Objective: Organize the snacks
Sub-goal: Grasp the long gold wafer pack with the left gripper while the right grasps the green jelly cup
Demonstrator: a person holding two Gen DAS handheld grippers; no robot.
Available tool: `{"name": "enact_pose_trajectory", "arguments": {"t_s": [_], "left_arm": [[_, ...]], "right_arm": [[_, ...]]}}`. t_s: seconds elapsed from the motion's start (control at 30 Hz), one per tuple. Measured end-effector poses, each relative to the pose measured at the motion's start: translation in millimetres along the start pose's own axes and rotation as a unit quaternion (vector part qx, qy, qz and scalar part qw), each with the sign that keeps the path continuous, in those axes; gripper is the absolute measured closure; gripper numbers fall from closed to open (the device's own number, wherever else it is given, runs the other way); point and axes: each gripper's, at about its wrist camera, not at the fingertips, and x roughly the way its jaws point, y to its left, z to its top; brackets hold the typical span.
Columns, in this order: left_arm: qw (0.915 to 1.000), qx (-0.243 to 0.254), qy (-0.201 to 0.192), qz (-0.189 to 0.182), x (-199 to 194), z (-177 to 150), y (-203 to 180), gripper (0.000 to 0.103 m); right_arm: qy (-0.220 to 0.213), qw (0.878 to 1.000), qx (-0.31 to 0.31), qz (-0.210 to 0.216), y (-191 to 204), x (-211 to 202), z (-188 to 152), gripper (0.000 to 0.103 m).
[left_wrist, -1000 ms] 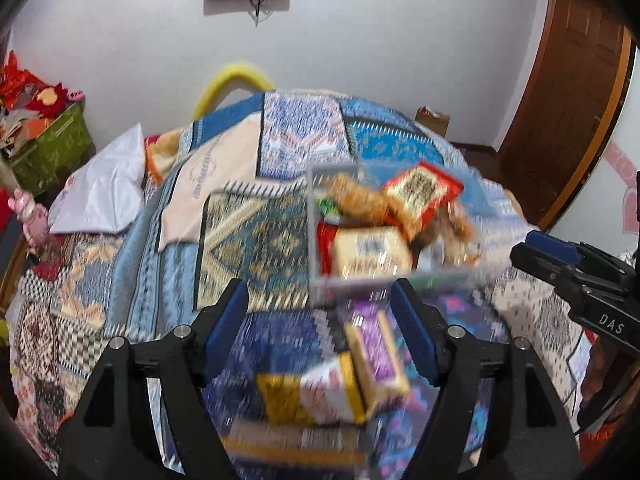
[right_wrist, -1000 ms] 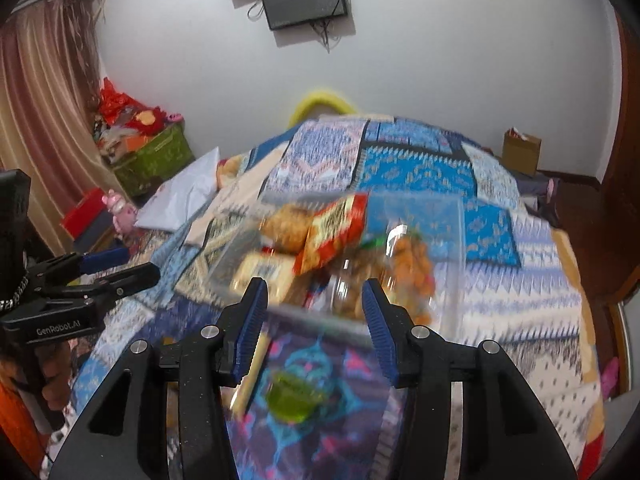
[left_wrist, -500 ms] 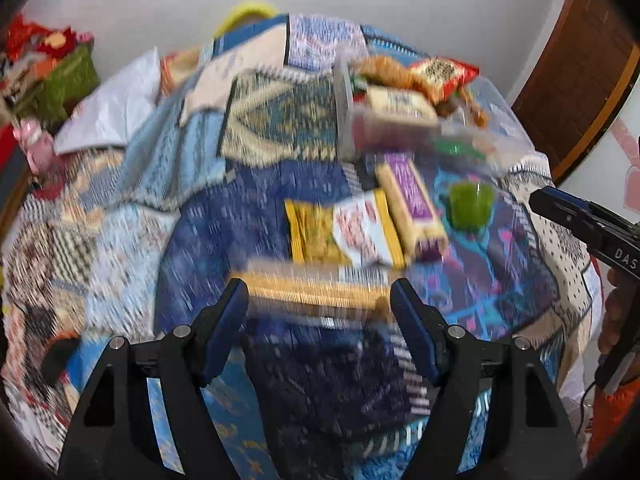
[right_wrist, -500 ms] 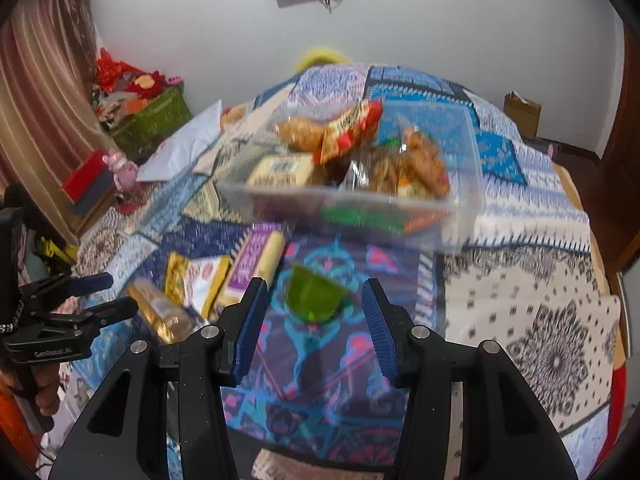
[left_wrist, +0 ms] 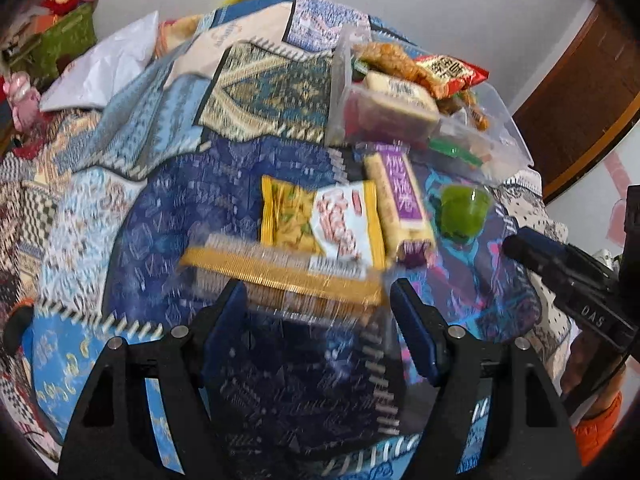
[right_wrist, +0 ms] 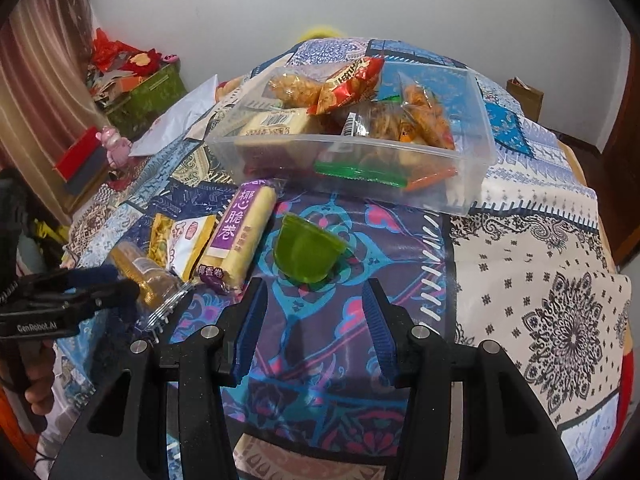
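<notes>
— On the far side of the patterned bedspread, what is sitting in the clear tub?

— It is already holding several snack packs. Four pieces are lying loose just near of it: the gold biscuit sleeve, yellow-and-white packet, purple-labelled roll and green jelly cup.

— And your grippers?

— I am hovering my left gripper wide open just near of the sleeve, gripping nothing. My right gripper is gaping moderately, empty, near the cup.
</notes>
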Motion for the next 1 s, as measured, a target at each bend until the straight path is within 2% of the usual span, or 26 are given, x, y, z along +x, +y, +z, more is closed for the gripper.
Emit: {"name": "enact_pose_trajectory", "arguments": {"t_s": [0.3, 0.47, 0.63, 0.77, 0.9, 1.0], "left_arm": [[0.9990, 0.014, -0.012, 0.040, 25, 20, -4, 0.028], [0.9991, 0.000, -0.007, 0.042, 39, 20, 7, 0.028], [0.9987, -0.012, -0.021, 0.045, 42, 22, 16, 0.039], [0.9972, 0.010, -0.045, 0.060, 41, 19, 11, 0.054], [0.9959, 0.019, -0.057, 0.067, 33, 15, 9, 0.065], [0.9959, 0.017, -0.058, 0.067, 26, 14, 11, 0.069]], "right_arm": [[0.017, 1.000, 0.005, 0.016, 2, 25, 12, 0.057], [0.029, 0.999, 0.016, 0.024, 0, 40, 18, 0.057], [0.037, 0.997, 0.043, 0.044, -8, 51, 22, 0.057], [0.040, 0.996, 0.056, 0.059, -12, 56, 20, 0.057], [0.029, 0.998, 0.043, 0.045, -9, 51, 19, 0.057], [0.022, 0.998, 0.036, 0.039, -8, 45, 17, 0.057]]}}
